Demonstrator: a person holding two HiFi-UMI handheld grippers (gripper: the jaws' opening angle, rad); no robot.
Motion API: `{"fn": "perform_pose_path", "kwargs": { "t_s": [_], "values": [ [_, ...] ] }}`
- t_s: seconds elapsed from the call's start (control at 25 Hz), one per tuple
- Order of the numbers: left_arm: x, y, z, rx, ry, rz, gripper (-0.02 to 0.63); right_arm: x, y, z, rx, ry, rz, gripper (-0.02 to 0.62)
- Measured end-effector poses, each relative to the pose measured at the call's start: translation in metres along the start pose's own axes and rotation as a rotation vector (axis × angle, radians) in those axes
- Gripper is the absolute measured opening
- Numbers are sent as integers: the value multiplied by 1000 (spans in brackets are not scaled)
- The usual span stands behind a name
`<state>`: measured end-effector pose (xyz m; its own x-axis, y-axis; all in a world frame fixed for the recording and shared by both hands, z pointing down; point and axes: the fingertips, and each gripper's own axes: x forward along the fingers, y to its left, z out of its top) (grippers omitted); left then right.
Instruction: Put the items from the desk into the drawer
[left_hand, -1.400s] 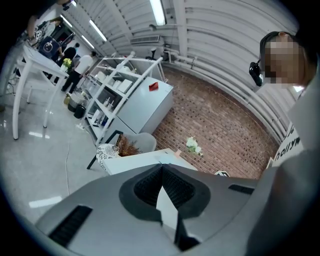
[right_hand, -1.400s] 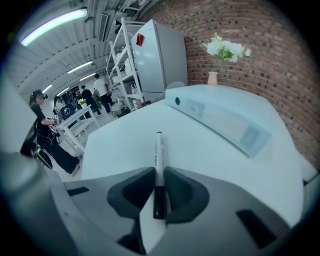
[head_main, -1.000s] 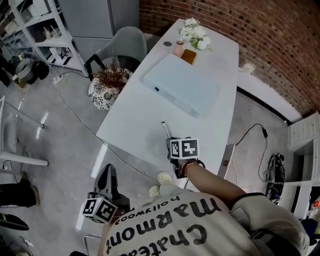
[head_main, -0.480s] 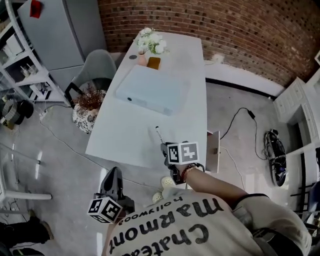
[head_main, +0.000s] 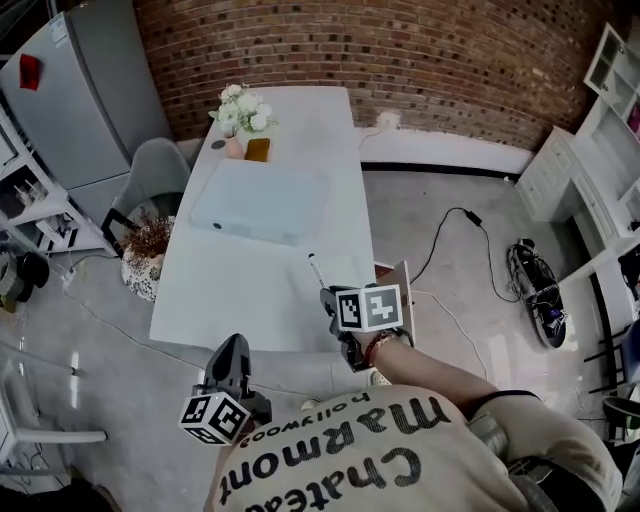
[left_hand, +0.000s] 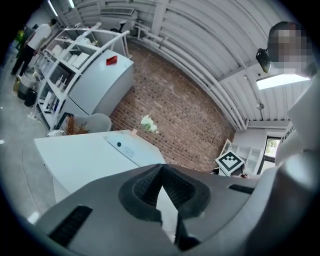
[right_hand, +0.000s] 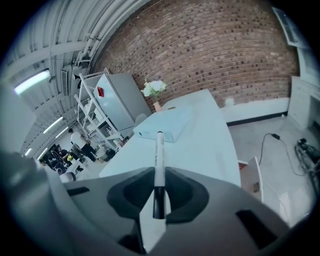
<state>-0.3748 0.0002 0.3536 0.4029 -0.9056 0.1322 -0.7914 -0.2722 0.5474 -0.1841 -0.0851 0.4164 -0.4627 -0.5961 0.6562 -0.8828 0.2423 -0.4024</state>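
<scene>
A white marker pen with a black cap (head_main: 316, 268) (right_hand: 159, 160) sticks forward out of my right gripper (head_main: 329, 293) (right_hand: 158, 194), which is shut on it above the near right corner of the white desk (head_main: 250, 290). Just right of that gripper, at the desk's side, an open drawer (head_main: 400, 284) (right_hand: 252, 178) shows. My left gripper (head_main: 231, 354) (left_hand: 161, 172) hangs below the desk's near edge with its jaws together and nothing between them. Further back on the desk lie a pale blue flat box (head_main: 262, 200) (right_hand: 167, 125), a small brown item (head_main: 258, 150) and a pink vase of white flowers (head_main: 240, 110) (right_hand: 154, 89).
A grey chair (head_main: 150, 175) stands at the desk's left side, with a grey fridge (head_main: 90, 80) and a white shelf rack behind it. A black cable (head_main: 450, 240) runs over the floor on the right, toward white cabinets (head_main: 580, 170). A brick wall closes the far end.
The head view has swung, so the desk now sits left of centre and the open drawer shows. The right gripper keeps the pen over the desk's near corner.
</scene>
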Motion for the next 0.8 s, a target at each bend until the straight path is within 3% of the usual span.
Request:
{"fn": "perform_pose_path", "kwargs": {
  "t_s": [0.36, 0.8],
  "values": [
    [51, -63, -15, 18, -1, -52, 2, -45, -80, 21, 49, -44, -33, 69],
    [115, -154, -69, 15, 29, -61, 2, -85, -194, 42, 88, -31, -49, 69]
  ]
}}
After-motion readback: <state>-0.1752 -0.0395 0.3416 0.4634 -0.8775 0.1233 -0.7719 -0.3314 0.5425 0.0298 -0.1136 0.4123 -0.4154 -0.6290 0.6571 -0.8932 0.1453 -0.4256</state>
